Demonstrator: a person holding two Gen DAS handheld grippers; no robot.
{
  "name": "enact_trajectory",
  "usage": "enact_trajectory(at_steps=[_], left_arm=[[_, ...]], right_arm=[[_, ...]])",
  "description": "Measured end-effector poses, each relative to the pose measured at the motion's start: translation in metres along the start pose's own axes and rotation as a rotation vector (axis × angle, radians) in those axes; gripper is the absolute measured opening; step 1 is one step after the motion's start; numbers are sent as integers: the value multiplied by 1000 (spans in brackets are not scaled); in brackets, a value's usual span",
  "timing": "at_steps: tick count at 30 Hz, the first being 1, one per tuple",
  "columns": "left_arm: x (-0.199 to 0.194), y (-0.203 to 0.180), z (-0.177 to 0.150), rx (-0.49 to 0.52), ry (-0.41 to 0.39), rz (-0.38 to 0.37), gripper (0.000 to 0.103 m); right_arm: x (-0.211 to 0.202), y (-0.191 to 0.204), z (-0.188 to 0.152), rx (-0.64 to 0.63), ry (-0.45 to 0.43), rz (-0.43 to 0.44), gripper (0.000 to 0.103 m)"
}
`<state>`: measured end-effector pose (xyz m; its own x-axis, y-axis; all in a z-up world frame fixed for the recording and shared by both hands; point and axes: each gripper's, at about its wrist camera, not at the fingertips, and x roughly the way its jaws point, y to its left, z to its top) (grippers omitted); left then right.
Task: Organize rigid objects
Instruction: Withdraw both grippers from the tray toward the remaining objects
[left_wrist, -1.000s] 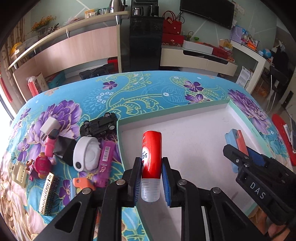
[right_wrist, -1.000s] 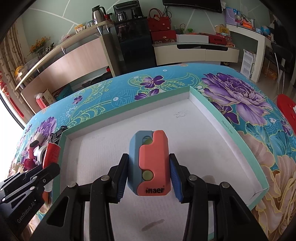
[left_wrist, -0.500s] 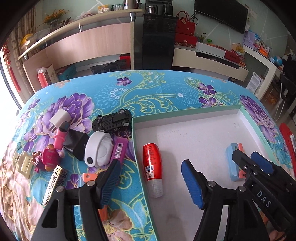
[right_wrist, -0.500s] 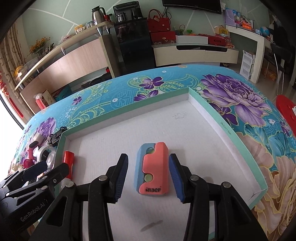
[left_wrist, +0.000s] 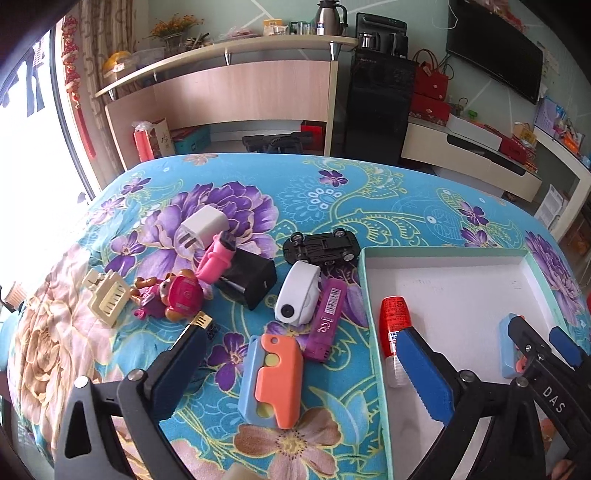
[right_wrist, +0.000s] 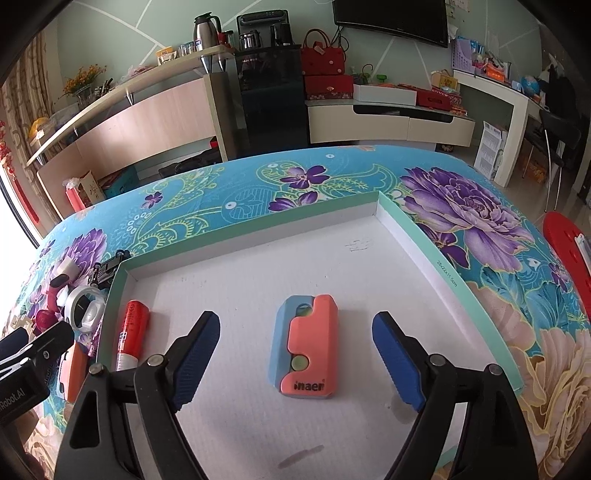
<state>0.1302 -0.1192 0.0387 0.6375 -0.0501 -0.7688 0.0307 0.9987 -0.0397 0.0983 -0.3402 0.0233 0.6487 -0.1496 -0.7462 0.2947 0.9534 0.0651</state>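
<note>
A shallow white tray with a green rim (right_wrist: 439, 254) lies on the flowered table. In it lie a red tube (right_wrist: 131, 334) by the left wall and an orange and blue block (right_wrist: 306, 352) in the middle. My right gripper (right_wrist: 295, 354) is wide open around that block, not touching it. My left gripper (left_wrist: 299, 373) is wide open over a second orange and blue block (left_wrist: 271, 380) on the cloth left of the tray (left_wrist: 369, 310). The red tube (left_wrist: 395, 325) shows just inside the tray beside my left gripper's right finger.
Left of the tray lie several loose objects: a purple stick (left_wrist: 328, 317), a white round device (left_wrist: 297, 291), a black toy car (left_wrist: 321, 245), a black box (left_wrist: 247, 280), a pink toy (left_wrist: 216, 258), a white charger (left_wrist: 201, 229), a red figure (left_wrist: 177, 295), a cream clip (left_wrist: 105, 295).
My left gripper let go of the red tube in the tray, opened and swung left over the loose objects. My right gripper set down the orange and blue block and opened wide.
</note>
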Motion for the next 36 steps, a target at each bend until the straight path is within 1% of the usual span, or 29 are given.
enact_trajectory(at_steps=[4,6,10,14,16,20,23,27,31,36], left_arm=[[-2,22,-3,-81,-12,34,103],[-3,34,-4,-122,-18,58,103],[-6,59,-4,-206,-24,111,103],[-9,80,-4,-224,-26,172,103],[-11,91,-5,-229,-25,193,103],[-12,113,-8,-265,-12,196,103],[-12,126,-10,-273,-6,201,103],[-10,143,-14,-294,4,195,103],[-6,157,-20,-318,17,182,103],[-5,177,-25,-351,6,173,103]], right_arm=[[-8,13,2,-27,-28,33,85],[-10,20,3,-29,-27,64,85],[-15,35,5,9,-34,149,85],[-17,66,4,-13,-25,245,85],[-18,84,1,-43,-18,272,85],[-18,112,-2,-72,1,342,85],[-17,129,-6,-95,17,375,85],[-17,150,-12,-144,28,386,85],[-13,166,-19,-175,54,415,85],[-11,184,-27,-226,68,403,85]])
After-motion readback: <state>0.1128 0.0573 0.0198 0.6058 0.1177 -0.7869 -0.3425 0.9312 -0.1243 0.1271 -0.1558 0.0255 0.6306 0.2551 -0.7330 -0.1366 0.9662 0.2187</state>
